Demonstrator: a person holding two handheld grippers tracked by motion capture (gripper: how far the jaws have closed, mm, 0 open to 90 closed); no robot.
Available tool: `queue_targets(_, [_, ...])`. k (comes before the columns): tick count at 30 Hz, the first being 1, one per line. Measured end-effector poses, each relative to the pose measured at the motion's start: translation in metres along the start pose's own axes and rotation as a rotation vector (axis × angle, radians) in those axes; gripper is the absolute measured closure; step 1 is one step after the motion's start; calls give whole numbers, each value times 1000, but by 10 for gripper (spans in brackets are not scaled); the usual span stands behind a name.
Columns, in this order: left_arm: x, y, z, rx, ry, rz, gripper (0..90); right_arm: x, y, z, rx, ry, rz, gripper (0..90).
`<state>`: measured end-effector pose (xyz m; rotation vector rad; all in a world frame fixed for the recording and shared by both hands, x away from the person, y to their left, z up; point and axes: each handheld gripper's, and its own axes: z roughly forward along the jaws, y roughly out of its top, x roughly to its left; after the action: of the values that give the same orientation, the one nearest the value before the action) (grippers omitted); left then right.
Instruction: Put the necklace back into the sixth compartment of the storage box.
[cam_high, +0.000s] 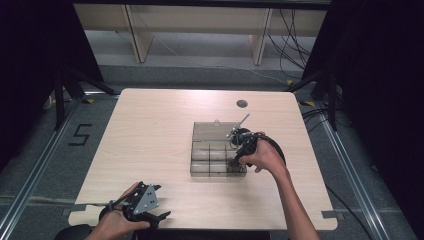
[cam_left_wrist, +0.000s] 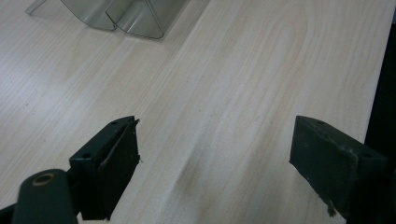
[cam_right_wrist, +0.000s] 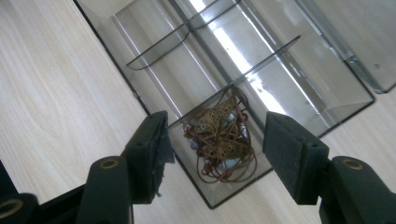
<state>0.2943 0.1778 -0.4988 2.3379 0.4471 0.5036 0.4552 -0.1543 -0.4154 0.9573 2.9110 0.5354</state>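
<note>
I have the right gripper (cam_right_wrist: 215, 140) poised over the near right corner of a clear plastic organizer box (cam_high: 218, 155) that sits a little right of centre on the light wooden table (cam_high: 150, 130). In the right gripper view its 2 jaws stand spread apart, one on each side of a corner compartment, pinching nothing. In that compartment lies a tangle of brown cord with brassy filigree pieces and pale beads (cam_right_wrist: 223, 137); I cannot tell whether it is 1 item or several. The other compartments I can see look bare, and the box's clear lid (cam_high: 212, 131) lies open, flat on the table on the far side. My left gripper (cam_high: 155, 217) rests low at the near left edge of the table, well apart from the box. In the left gripper view its 2 jaws are wide apart over bare wood, with a corner of the box (cam_left_wrist: 135, 18) at the top.
</note>
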Motion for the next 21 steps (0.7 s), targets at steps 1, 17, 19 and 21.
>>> queue_targets(1, [0, 0, 0, 3, 2, 1, 150, 2, -2, -4, -11, -9, -9, 407])
queue_targets(17, [-1, 0, 2, -19, -4, -6, 150, 25, -22, -14, -107, -28, -26, 361])
queue_targets(19, [-1, 0, 2, -11, 0, 2, 150, 29, -25, -13, -131, -18, -26, 360])
queue_targets(21, [-1, 1, 1, -8, 0, 9, 150, 31, -27, -12, -129, 1, -28, 354])
